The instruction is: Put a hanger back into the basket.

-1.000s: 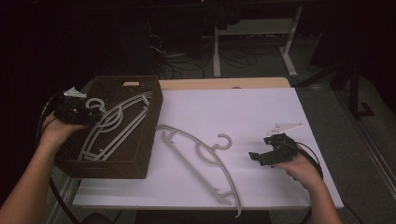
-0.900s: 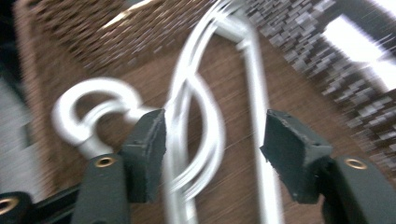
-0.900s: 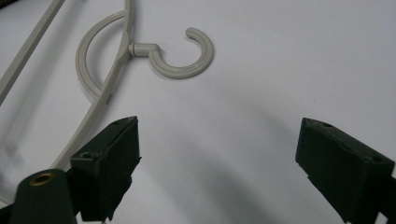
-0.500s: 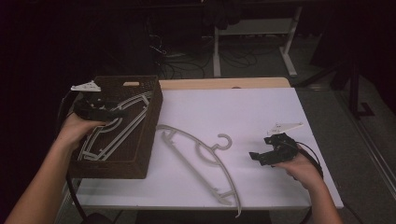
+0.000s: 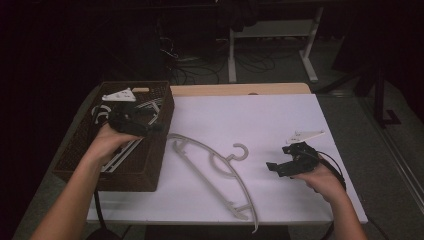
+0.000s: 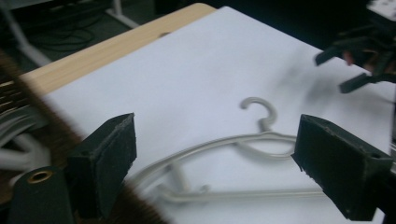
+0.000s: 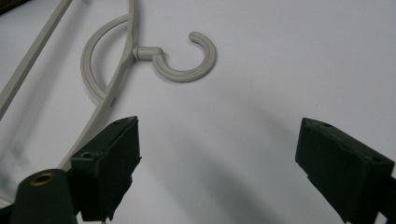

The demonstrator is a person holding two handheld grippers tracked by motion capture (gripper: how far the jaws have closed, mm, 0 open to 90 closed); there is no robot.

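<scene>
With both the left gripper [image 5: 159, 127], its jaws just opening, and the right gripper [image 5: 272, 166] empty and spread, grasp the grey hanger [image 5: 215, 172] at centre frame by its thin arm, squarely.

I'm working in what looks like a dim lab or workshop: my surface [image 5: 280, 115] is a wooden top under a white sheet, and behind it loose cables [image 5: 260, 62] sprawl across the floor around a white desk frame [image 5: 310, 55].

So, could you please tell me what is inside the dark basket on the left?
The basket holds a pale hanger lying flat. The left hand and left gripper cover its middle, so its full shape and anything under it cannot be seen.
</scene>
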